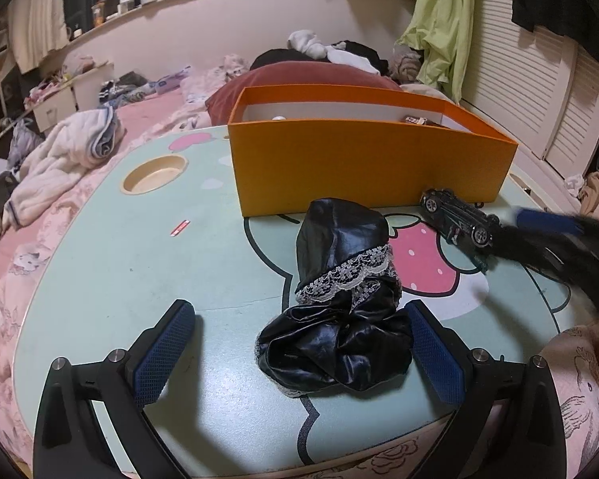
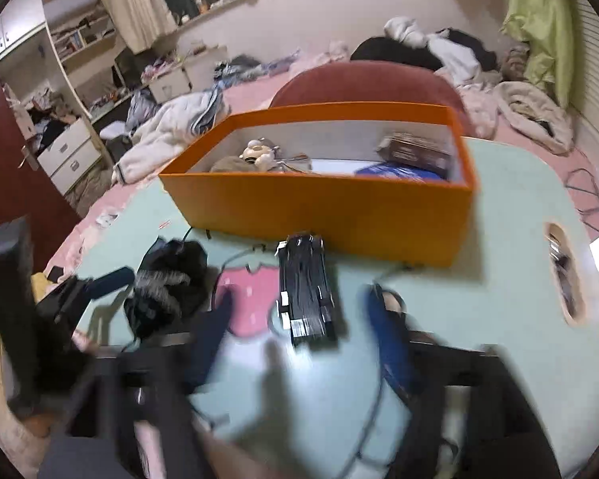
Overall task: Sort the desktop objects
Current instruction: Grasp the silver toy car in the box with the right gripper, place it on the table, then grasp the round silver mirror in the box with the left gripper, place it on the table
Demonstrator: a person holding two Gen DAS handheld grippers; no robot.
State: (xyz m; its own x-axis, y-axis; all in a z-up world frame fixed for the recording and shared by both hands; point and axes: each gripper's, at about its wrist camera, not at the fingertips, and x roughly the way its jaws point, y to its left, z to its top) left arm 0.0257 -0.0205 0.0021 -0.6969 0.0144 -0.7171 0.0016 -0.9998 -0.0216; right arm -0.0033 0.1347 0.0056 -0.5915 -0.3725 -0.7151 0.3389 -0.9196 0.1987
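Now your left tongs (image 1: 299, 355) hang wide open over the table (image 1: 139, 271), the black cloth (image 1: 339, 311) between their pads but not pinched. Your right tongs (image 2: 299, 339) are spread too, blurred, holding nothing; the toy car (image 2: 305, 291) lies on its side just ahead of them, near the orange box (image 2: 319, 215).

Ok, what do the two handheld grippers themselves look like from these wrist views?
The left gripper has two black angular fingers with silver round bolts at the joints and blue pads with a fine grid texture. The right gripper is blurred, but shows the same black frame and blue pads. No sleeve is clearly visible.
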